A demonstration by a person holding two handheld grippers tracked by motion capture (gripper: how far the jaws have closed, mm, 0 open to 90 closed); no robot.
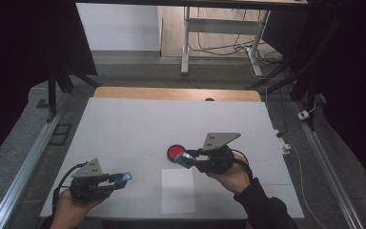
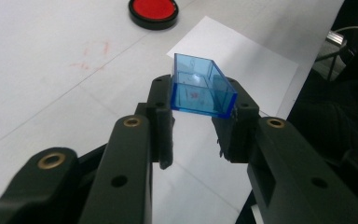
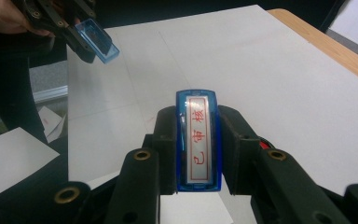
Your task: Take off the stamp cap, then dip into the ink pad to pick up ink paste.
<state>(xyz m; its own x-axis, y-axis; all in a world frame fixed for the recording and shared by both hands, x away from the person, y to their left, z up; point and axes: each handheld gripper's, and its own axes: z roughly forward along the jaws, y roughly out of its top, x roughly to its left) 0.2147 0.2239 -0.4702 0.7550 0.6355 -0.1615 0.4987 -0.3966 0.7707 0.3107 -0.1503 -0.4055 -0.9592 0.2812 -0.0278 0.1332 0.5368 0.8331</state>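
On the white bench point(image 1: 124, 124), the left gripper point(image 1: 122, 178) is closed on a clear blue cap point(image 2: 200, 87), holding it by its two long sides with the open hollow facing the camera in the left gripper view; the cap sticks out past the jaw tips and hangs above the bench near the front left. In the high view the same cap point(image 1: 123, 177) shows as a pale blue tip pointing right, toward a white paper sheet point(image 1: 178, 191) that lies flat near the front edge. The right gripper point(image 1: 187, 158) is clamped on a blue stamp point(image 3: 199, 140), its jaws pressing the stamp's two long sides; the stamp's label face, with red characters on a silver strip, looks up at the camera in the right gripper view. In the high view that stamp point(image 1: 185, 159) is held just above and beside a round red ink pad point(image 1: 175, 152) in a black rim, which sits on the bench behind the paper. In the left gripper view the ink pad point(image 2: 153, 11) lies beyond the paper point(image 2: 242, 65). The two grippers are well apart, with the paper between and in front of them. In the right gripper view the left gripper point(image 3: 81, 39) and its cap point(image 3: 97, 41) show at the upper left.
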